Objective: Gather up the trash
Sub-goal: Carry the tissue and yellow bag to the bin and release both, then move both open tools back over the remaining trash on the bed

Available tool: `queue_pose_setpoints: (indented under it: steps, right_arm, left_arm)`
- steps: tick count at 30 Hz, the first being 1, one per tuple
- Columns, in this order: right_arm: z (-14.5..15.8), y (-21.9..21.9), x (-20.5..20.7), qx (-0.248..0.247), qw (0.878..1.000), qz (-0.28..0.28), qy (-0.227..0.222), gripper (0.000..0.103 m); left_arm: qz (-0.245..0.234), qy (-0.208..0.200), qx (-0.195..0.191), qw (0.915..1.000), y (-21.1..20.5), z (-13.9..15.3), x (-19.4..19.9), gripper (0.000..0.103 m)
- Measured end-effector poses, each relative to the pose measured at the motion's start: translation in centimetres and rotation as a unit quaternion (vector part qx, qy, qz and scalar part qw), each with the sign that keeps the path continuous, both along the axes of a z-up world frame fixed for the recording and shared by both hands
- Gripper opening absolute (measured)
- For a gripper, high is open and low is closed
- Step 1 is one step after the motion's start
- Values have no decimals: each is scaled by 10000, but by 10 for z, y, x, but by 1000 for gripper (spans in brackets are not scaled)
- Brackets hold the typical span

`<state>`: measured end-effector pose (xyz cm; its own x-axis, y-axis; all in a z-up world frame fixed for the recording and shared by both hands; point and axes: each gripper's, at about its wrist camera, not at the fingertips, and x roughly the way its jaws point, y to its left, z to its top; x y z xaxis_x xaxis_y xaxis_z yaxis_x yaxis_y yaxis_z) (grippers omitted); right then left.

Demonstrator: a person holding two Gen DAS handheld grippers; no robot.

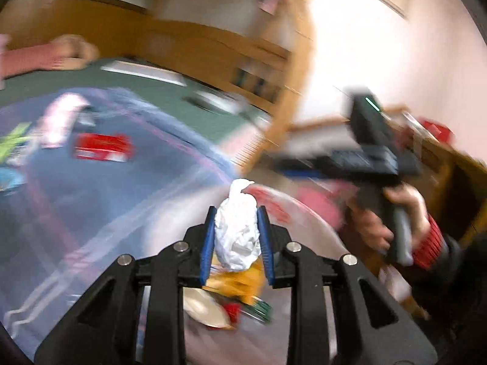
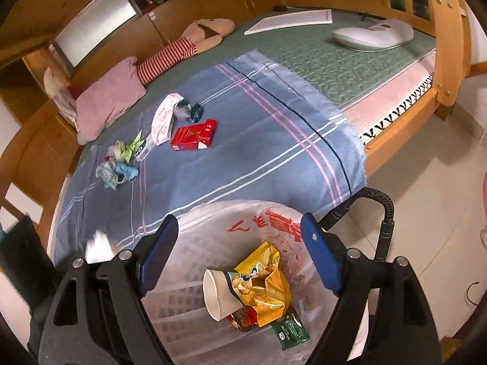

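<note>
My left gripper (image 1: 236,237) is shut on a crumpled white paper ball (image 1: 237,234) and holds it above the trash bin (image 1: 304,213). The bin is lined with a white plastic bag (image 2: 231,222) and holds a paper cup (image 2: 217,295), a yellow snack wrapper (image 2: 261,286) and a green packet (image 2: 289,331). My right gripper (image 2: 240,258) is open and empty above the bin. On the blue blanket (image 2: 243,152) lie a red box (image 2: 194,135), a white packet (image 2: 164,118), green paper scraps (image 2: 127,149) and blue crumpled masks (image 2: 115,173).
The bed has a green mat (image 2: 334,57), a pink pillow (image 2: 106,97), a plush toy (image 2: 194,42), a white frame (image 2: 289,21) and a white device (image 2: 374,35). A wooden bed frame (image 2: 411,103) borders a tiled floor (image 2: 426,197). The left wrist view is motion-blurred.
</note>
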<state>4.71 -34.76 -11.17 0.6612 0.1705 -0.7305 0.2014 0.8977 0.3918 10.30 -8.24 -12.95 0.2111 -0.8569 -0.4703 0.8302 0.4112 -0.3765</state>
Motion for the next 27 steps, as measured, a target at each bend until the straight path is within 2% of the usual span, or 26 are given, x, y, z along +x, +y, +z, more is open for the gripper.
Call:
queue_pose_setpoints:
  steps: [1,2,3,4,6,9,12,13,15,16,18,19,20,21,24,26,27]
  right_arm:
    - [-1,-2,0,38,10000,-15,7,81]
    - [-2,-2,1,83,10000,-34,24,81]
    - [-3,-3,3,114,9999,-41,42,81]
    - [-4,-2,5,121,9999,-43,60,81]
    - [-6,0,8,89,9999,-35,85,81]
    - [-11,8,17,81,9999,41,138,81]
    - [-15,17,26,141,9996,151,168,81]
    - [-15,21,30,133,9996,186,172,81]
    - [-15,30,34,32,9996,223,169,81]
    - [-14,35,36,-81,9996,242,148,81]
    - [-10,44,39,-359,9989,283,103,81]
    - [-7,51,42,-558,9980,305,67,81]
    - [-5,57,46,-726,9968,321,48,81]
    - [-3,62,52,-877,9956,337,38,81]
    - [5,81,74,-1323,9901,458,-62,81]
    - [9,93,89,-1611,9854,526,-143,81]
    - [9,99,98,-1732,9833,542,-147,81]
  left_arm:
    - [-269,-2,96,9996,-11,-2,-7,43]
    - [-439,-65,237,9987,-20,-5,-14,70]
    - [-445,-165,368,9982,-25,-6,-18,83]
    - [-374,-235,438,9981,-27,-7,-20,90]
    - [-95,-181,422,9989,-21,-7,-11,90]
    - [504,343,3,9981,3,-6,15,93]
    - [1125,954,-581,9874,34,-8,40,93]
    - [1363,1044,-691,9827,41,-8,47,93]
    - [2263,1028,-722,9659,65,-8,59,93]
    - [2821,916,-536,9535,74,-7,62,93]
    - [4024,476,298,9137,87,-4,73,93]
    - [4377,270,663,8963,91,0,80,93]
    - [4770,64,1008,8731,95,6,91,93]
    - [4996,-7,1193,8580,101,9,102,93]
    - [5437,94,1610,8236,116,10,144,93]
    - [5714,238,1688,8027,127,2,167,93]
    - [5799,354,1694,7961,133,-2,176,93]
